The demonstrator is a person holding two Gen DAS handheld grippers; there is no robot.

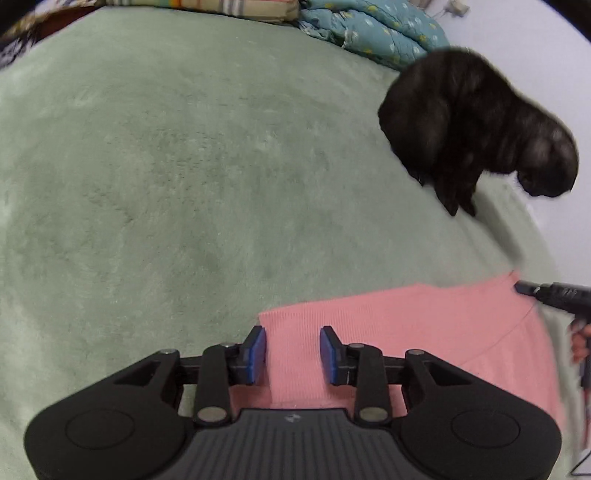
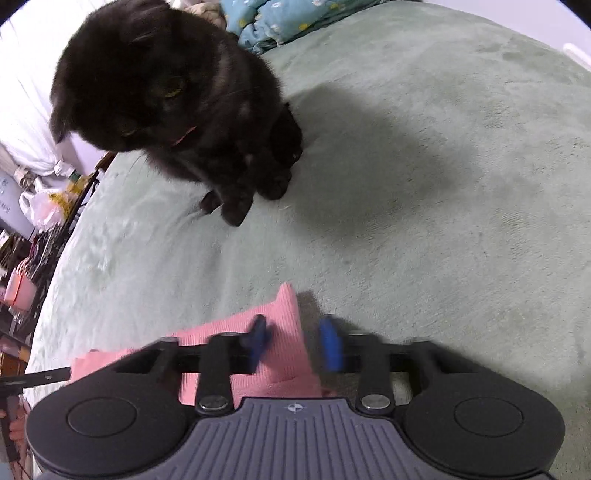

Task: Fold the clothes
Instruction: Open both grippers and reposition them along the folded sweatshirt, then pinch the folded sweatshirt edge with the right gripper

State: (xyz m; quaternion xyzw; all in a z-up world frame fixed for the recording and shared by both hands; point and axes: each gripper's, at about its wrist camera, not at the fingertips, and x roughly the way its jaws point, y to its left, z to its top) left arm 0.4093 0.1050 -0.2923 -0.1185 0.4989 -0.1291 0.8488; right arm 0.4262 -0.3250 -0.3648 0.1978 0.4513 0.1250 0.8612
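Here, pink garment (image 1: 406,332) between left hand-held gripper (image 1: 292,354) pads, on green blanket (image 1: 166,166)

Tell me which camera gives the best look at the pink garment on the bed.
The left wrist view: the pink garment spreads wide across the lower frame, its far edge and corners sharp. The right wrist view shows only a smaller part of it, partly hidden behind the gripper and blurred.

Pink ribbed garment (image 1: 406,332), pale green fleece blanket (image 1: 166,166), black cat (image 2: 166,92), teal floral quilt (image 1: 373,29)
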